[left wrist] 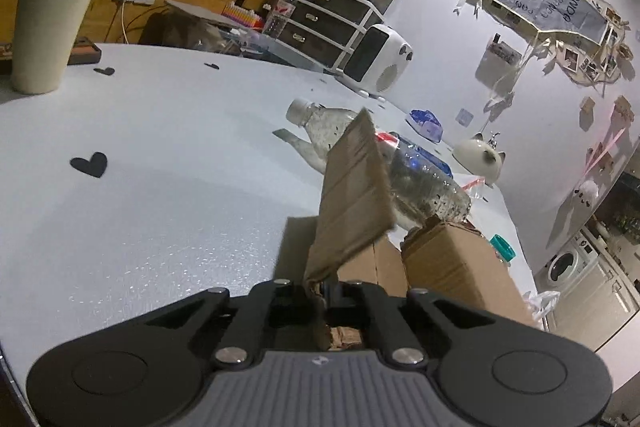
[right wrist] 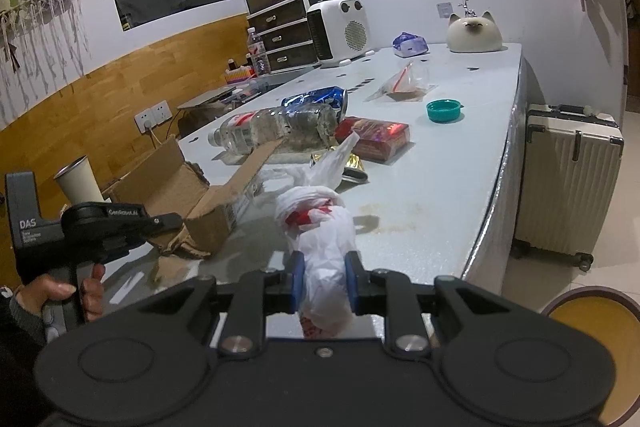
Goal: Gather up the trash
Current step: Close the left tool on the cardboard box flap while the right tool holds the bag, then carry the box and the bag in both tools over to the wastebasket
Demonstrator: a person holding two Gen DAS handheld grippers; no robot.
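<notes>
Grasp step, both hands loaded. Left gripper (left wrist: 322, 291) clenched on flap of box (left wrist: 448, 259); flap stands up between jaws, box body just ahead, resting on table (left wrist: 160, 187). Right gripper (right wrist: 323, 279) grasping bag (right wrist: 320, 227), bulk bunched ahead of jaws. Bottle (right wrist: 276, 127), can (right wrist: 320, 99), red pack (right wrist: 376, 139) beyond, ungathered. Bin (right wrist: 592, 339) likely low right of right jaws. Next, judged: carry bag over bin, release; box needs lift without flap tearing.

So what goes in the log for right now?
left gripper: shut on box flap | right gripper: shut on bag | bottle: on table
</notes>
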